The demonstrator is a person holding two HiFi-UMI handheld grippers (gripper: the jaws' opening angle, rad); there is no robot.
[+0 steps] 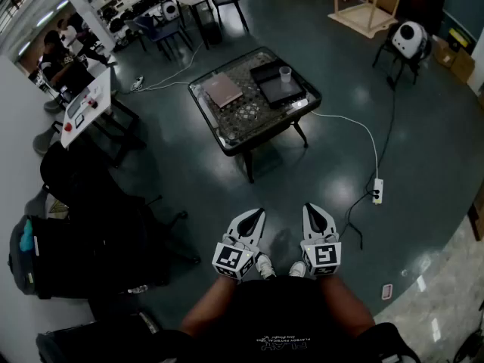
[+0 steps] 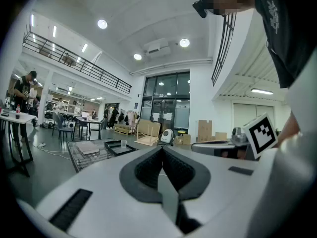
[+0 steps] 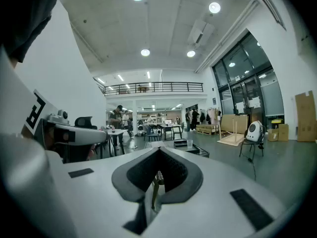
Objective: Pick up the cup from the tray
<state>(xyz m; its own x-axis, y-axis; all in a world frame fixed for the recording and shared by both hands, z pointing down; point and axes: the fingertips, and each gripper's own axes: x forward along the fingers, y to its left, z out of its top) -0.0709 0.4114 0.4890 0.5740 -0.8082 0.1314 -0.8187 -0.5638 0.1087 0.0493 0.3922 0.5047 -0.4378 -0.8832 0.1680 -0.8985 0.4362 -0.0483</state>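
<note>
A clear plastic cup (image 1: pixel 285 74) stands on a dark tray (image 1: pixel 274 88) at the right end of a low glass-topped table (image 1: pixel 227 131), far ahead of me. Both gripper views show the cup small and distant: cup (image 2: pixel 123 144) and cup (image 3: pixel 189 143). My left gripper (image 1: pixel 255 215) and right gripper (image 1: pixel 314 210) are held close to my body, side by side above my shoes, well short of the table. Both have their jaws shut with nothing between them.
A pinkish flat box (image 1: pixel 222 89) lies on the table's left half. A white cable runs from the table to a power strip (image 1: pixel 376 190) on the floor at right. Black bags and chairs (image 1: pixel 83 225) crowd the left. People sit at a white desk (image 1: pixel 85 104) far left.
</note>
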